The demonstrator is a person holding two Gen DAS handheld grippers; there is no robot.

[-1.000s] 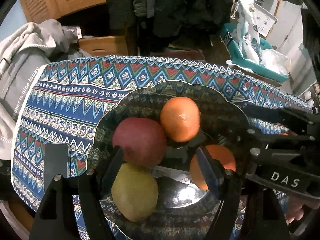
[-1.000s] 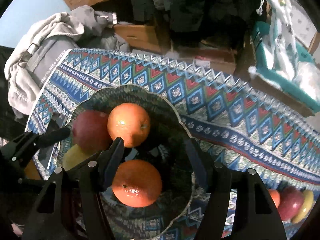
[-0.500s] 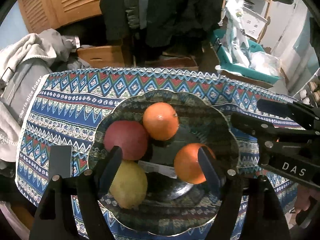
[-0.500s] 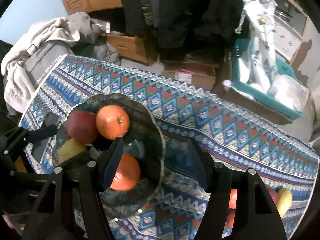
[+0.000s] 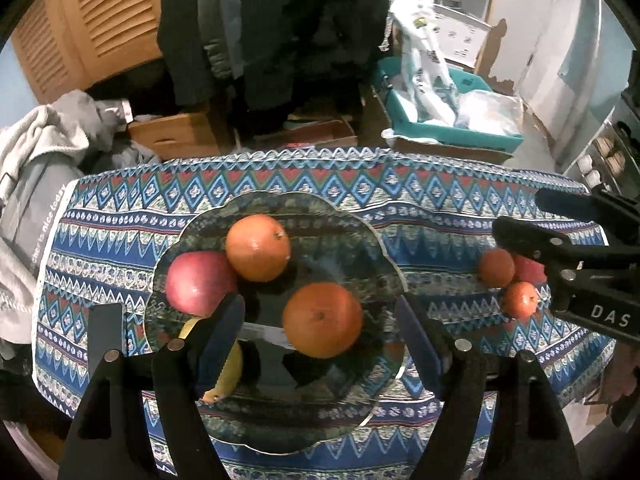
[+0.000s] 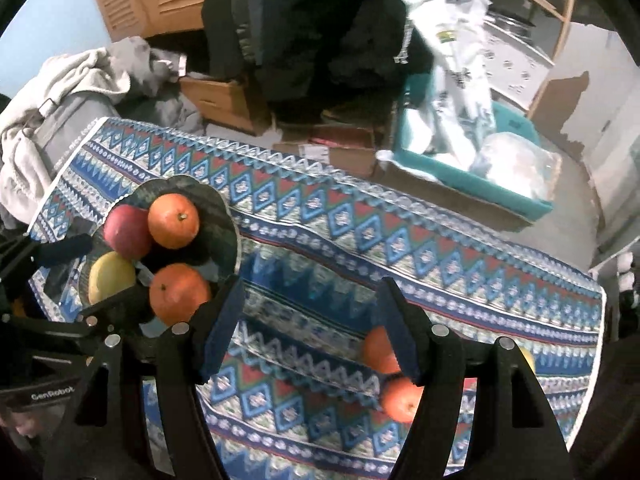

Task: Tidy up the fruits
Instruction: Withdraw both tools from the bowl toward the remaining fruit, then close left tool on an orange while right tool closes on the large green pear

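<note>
A dark patterned glass plate (image 5: 372,240) sits on the blue patterned cloth. It holds two oranges (image 5: 258,247) (image 5: 322,320), a red apple (image 5: 198,283) and a yellow pear (image 5: 228,372). My left gripper (image 5: 320,334) is open and empty above the plate's near side. The plate (image 6: 224,216) also shows at the left of the right wrist view. My right gripper (image 6: 310,324) is open and empty above bare cloth. Loose oranges (image 6: 400,398) and other small fruit (image 5: 496,267) lie on the cloth at the right.
The clothed table (image 6: 360,216) ends at a far edge, with cardboard boxes (image 5: 176,136), a teal bin (image 5: 448,128) with plastic bags and hanging dark clothes behind. A grey hoodie (image 5: 40,152) lies at the left edge.
Both grippers have pulled back and up from the plate. The right gripper has swung to the right over bare cloth, leaving the near orange lying on the plate.
</note>
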